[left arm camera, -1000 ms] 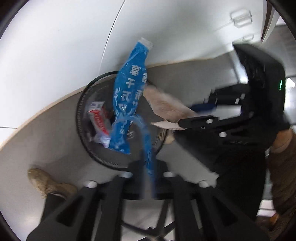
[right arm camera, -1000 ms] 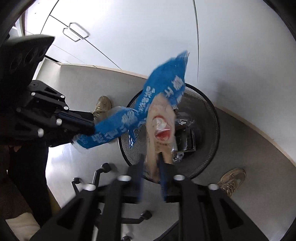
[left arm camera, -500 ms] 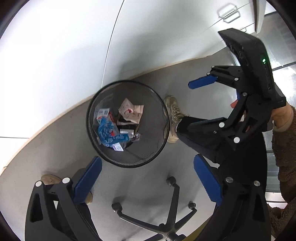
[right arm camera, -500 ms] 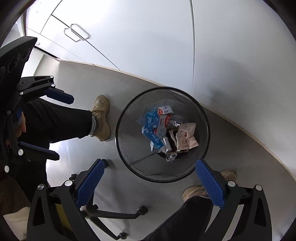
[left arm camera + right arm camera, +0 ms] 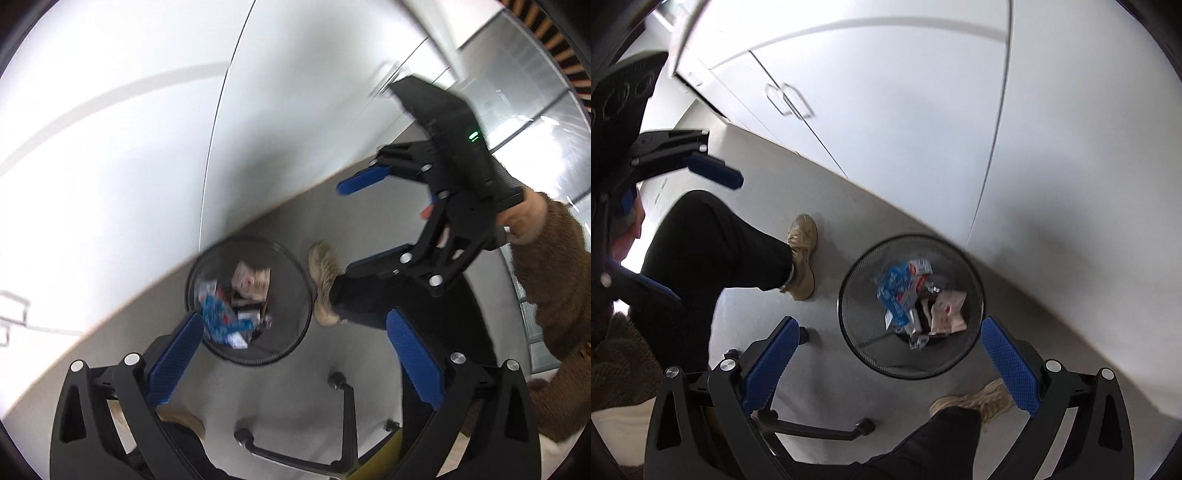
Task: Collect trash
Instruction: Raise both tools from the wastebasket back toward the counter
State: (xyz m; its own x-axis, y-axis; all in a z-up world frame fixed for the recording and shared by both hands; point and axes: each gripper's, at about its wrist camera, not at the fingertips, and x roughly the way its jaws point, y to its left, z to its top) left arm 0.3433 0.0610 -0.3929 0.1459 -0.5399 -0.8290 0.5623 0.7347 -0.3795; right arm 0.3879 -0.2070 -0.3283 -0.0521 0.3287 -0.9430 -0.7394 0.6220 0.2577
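A black wire-mesh bin [image 5: 295,332] [image 5: 857,332] stands on the grey floor by the white wall. Inside lie a blue wrapper [image 5: 218,317] [image 5: 895,291], a beige packet [image 5: 251,280] [image 5: 947,310] and other small wrappers. My left gripper [image 5: 291,354] is open and empty, high above the bin; it also shows at the left of the right wrist view [image 5: 683,236]. My right gripper [image 5: 886,362] is open and empty above the bin; it also shows at the right of the left wrist view [image 5: 365,225].
White cabinet doors with handles [image 5: 786,99] line the wall. The person's tan shoes [image 5: 803,254] [image 5: 325,280] stand on either side of the bin. A black office-chair base with castors [image 5: 332,424] [image 5: 820,432] sits close below me.
Both grippers opened and dropped the blue wrapper and the beige packet into the bin. Both have since risen away from the bin, still open.
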